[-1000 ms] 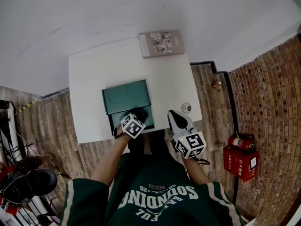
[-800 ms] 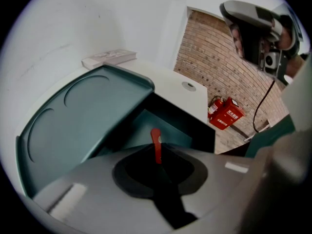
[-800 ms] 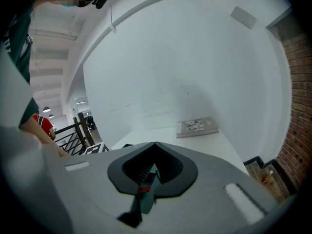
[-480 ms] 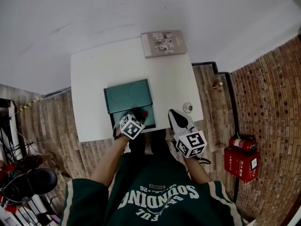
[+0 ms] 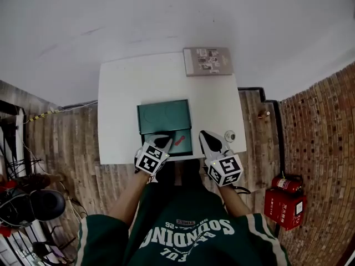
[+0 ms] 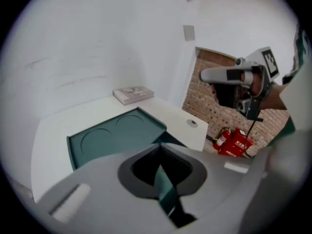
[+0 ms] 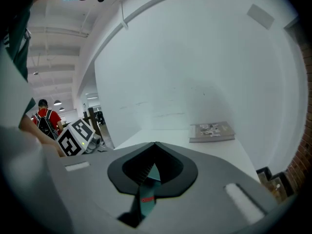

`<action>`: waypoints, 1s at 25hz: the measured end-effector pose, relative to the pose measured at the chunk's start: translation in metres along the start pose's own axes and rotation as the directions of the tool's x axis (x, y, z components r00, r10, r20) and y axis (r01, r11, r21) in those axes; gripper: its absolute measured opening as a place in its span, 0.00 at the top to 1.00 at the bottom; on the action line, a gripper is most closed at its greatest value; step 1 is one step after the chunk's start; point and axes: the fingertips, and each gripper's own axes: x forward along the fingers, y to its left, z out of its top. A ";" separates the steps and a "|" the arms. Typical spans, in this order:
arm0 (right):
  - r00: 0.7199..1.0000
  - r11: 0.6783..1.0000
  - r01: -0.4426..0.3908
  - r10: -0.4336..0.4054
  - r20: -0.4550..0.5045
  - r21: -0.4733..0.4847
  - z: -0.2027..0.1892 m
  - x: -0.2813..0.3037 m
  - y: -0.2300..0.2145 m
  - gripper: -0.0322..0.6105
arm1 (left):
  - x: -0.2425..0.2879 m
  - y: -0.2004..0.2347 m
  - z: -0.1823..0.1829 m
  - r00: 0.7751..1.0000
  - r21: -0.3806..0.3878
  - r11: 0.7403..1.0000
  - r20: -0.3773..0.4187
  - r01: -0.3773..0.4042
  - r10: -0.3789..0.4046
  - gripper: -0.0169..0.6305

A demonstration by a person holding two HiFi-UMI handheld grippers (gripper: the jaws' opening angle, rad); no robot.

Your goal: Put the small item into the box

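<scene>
A dark green box (image 5: 185, 147) stands open at the white table's near edge, its lid (image 5: 164, 116) folded back flat. A small red item (image 5: 178, 141) lies inside the box. My left gripper (image 5: 165, 142) is shut and empty at the box's near-left corner. My right gripper (image 5: 203, 133) is shut and empty just right of the box. In the left gripper view the shut gripper (image 6: 160, 145) points over the lid (image 6: 117, 135). In the right gripper view the red item (image 7: 147, 199) shows through the gap behind the closed gripper (image 7: 155, 143).
A small round object (image 5: 229, 135) sits on the table (image 5: 119, 110) near its right edge. A book (image 5: 208, 61) lies at the far right corner. A red fire-extinguisher box (image 5: 285, 204) stands on the wooden floor to the right. Shoes lie at the lower left.
My left gripper has drawn back from over the box to its near-left corner. The red item now lies uncovered in the box. The right gripper has barely moved.
</scene>
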 end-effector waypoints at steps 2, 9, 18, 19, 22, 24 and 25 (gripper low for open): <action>1.000 1.000 -0.022 0.022 0.000 -0.010 0.004 0.010 0.007 0.95 | -0.012 0.012 0.006 0.998 -0.028 0.999 0.051 -0.028 0.030 0.89; 0.996 0.994 -0.087 0.088 0.020 -0.064 0.025 0.039 0.031 0.95 | -0.065 0.050 0.025 0.966 -0.132 0.984 0.210 -0.124 0.150 0.90; 0.986 0.984 -0.129 0.140 0.085 -0.122 0.068 0.057 0.055 0.95 | -0.138 0.079 0.061 0.894 -0.176 0.961 0.363 -0.212 0.263 0.90; 0.985 0.983 -0.129 0.142 0.096 -0.127 0.073 0.058 0.056 0.95 | -0.144 0.082 0.064 0.884 -0.179 0.960 0.381 -0.217 0.271 0.90; 0.982 0.982 -0.126 0.144 0.122 -0.142 0.085 0.058 0.059 0.95 | -0.165 0.084 0.077 0.847 -0.171 0.961 0.456 -0.219 0.274 0.90; 0.981 0.981 -0.124 0.143 0.131 -0.148 0.088 0.057 0.061 0.95 | -0.175 0.083 0.083 0.828 -0.160 0.963 0.492 -0.217 0.268 0.90; 0.981 0.981 -0.122 0.142 0.134 -0.151 0.089 0.056 0.061 0.95 | -0.178 0.083 0.083 0.823 -0.156 0.963 0.500 -0.219 0.269 0.90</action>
